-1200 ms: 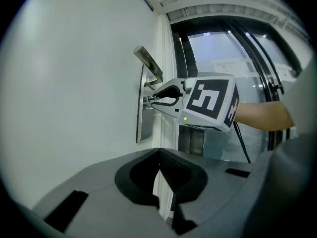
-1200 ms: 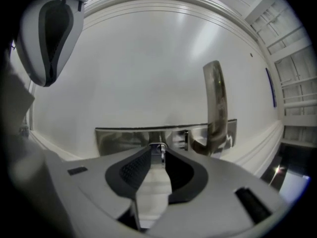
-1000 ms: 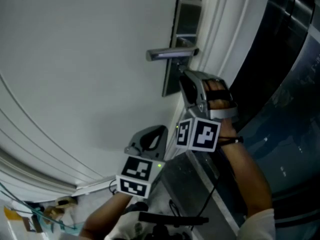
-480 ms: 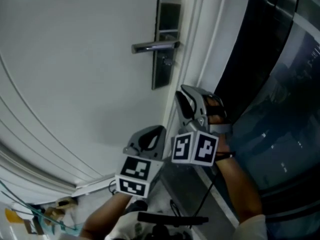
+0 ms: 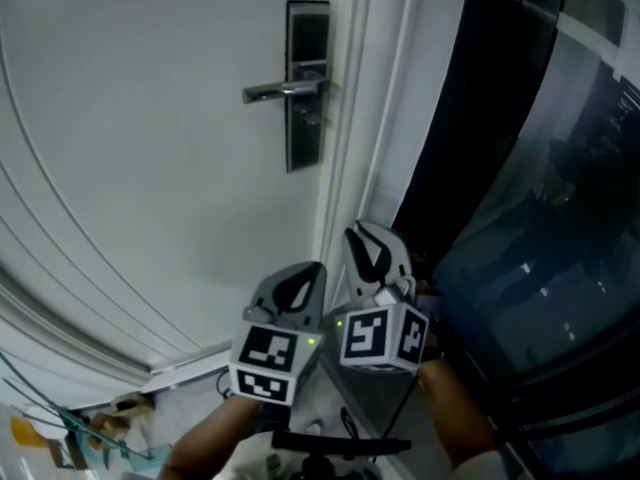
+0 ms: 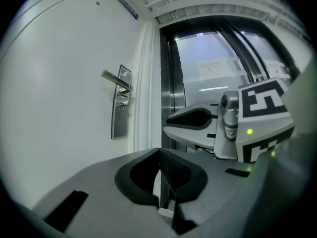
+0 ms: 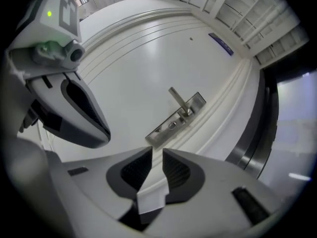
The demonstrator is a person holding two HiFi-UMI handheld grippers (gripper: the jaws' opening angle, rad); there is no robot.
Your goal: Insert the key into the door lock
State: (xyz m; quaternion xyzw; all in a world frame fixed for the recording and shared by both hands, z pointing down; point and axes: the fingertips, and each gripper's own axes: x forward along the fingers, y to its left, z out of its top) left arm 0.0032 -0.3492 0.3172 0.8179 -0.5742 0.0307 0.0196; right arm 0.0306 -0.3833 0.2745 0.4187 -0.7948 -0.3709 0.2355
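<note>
A dark metal lock plate (image 5: 306,38) with a lever handle (image 5: 280,91) sits on the white door (image 5: 150,168). A small key (image 5: 313,120) appears to stick out of the plate below the lever, with nothing holding it. My right gripper (image 5: 362,243) hangs well below the lock, beside the door frame; its jaws stand a narrow gap apart and hold nothing (image 7: 157,151). My left gripper (image 5: 305,278) is just left of it, jaws together and empty (image 6: 159,152). The plate (image 6: 120,118) and lever (image 7: 177,99) show ahead in both gripper views.
The white door frame (image 5: 355,118) runs right of the lock, with a dark glass panel (image 5: 520,198) beyond it. Clutter and cables (image 5: 70,433) lie on the floor at lower left. A black bar (image 5: 340,443) crosses the bottom edge.
My right gripper has drawn back and down from the lock plate, where it was a second ago, leaving the key there. The left gripper has stayed almost still.
</note>
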